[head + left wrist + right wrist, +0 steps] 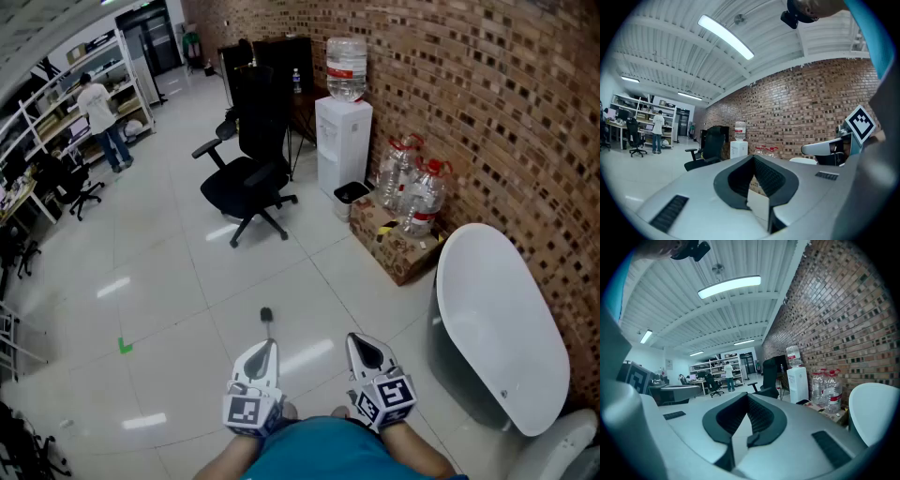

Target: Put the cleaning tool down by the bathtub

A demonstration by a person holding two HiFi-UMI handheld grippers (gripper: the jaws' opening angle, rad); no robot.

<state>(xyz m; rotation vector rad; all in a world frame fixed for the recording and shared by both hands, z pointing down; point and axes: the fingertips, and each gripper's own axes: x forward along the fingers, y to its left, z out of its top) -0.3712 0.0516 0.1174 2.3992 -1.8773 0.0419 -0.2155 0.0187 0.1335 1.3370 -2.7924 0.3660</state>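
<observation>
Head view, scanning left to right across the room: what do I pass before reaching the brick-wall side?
Person by the shelves → black office chair → water dispenser → water jugs → white bathtub.

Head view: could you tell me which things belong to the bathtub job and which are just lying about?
Job: bathtub, left gripper, right gripper, small dark item on the floor (possibly the cleaning tool).
Lying about: office chair, water dispenser, cardboard box, water bottles.
</observation>
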